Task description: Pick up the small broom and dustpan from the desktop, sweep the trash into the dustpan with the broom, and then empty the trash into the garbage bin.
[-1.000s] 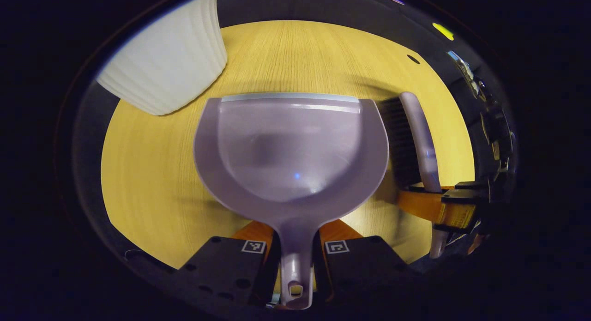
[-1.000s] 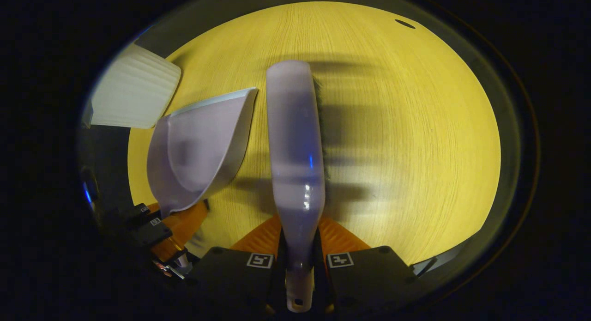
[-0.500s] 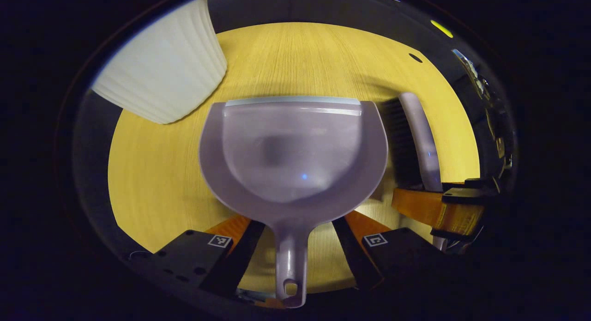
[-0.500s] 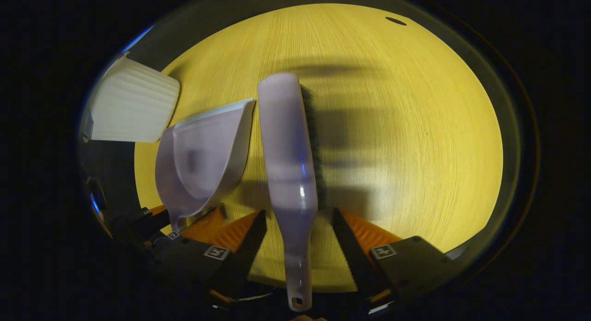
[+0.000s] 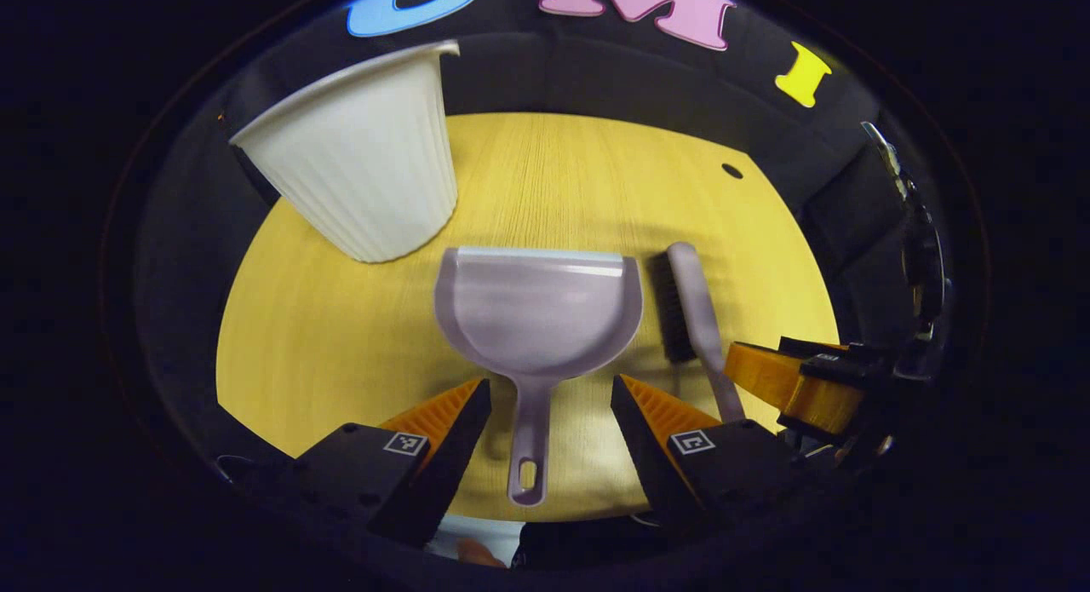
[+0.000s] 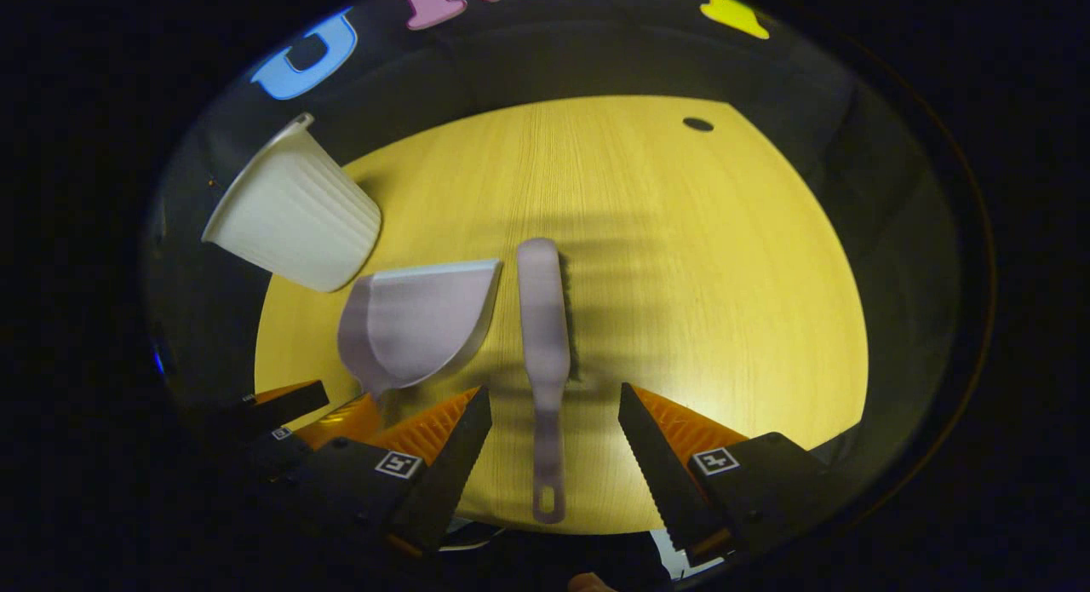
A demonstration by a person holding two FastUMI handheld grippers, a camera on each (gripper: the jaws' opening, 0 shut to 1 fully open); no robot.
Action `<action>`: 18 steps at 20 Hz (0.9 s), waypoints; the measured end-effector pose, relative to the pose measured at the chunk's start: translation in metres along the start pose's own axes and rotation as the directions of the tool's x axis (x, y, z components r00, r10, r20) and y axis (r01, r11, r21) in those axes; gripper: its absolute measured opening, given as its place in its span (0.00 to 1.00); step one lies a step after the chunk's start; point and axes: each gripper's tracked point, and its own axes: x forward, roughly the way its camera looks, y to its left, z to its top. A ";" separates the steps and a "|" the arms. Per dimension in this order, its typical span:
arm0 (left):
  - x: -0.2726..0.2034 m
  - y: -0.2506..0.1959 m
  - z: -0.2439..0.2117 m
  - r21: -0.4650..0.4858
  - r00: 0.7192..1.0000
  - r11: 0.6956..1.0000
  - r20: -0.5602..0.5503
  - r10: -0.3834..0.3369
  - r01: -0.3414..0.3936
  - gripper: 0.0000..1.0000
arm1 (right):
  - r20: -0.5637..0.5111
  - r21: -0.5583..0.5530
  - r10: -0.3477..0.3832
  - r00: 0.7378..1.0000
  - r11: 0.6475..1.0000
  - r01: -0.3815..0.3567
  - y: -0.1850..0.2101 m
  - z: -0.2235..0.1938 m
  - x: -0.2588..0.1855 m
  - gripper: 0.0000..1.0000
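The lilac dustpan lies flat on the yellow wooden table, its handle pointing back between the spread fingers of my left gripper, which is open and touches nothing. The lilac broom lies beside it, bristles down, handle toward my right gripper, also open and clear of it. In the left gripper view the broom is just right of the pan, with the right gripper behind it. In the right gripper view the dustpan sits left of the broom.
The white ribbed garbage bin stands upright at the table's far left edge, just beyond the dustpan; the right gripper view has the bin at upper left. A small dark hole marks the far side of the table.
Both grippers went from shut to open, letting go of the dustpan and the broom handle. Both then drew back and up, leaving the two tools lying on the table.
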 end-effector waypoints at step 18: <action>-0.265 0.020 -0.001 0.032 0.637 0.999 0.771 -0.001 -0.037 0.85 | 0.740 -0.144 0.148 0.656 0.988 -0.061 0.043 0.037 -0.292 0.98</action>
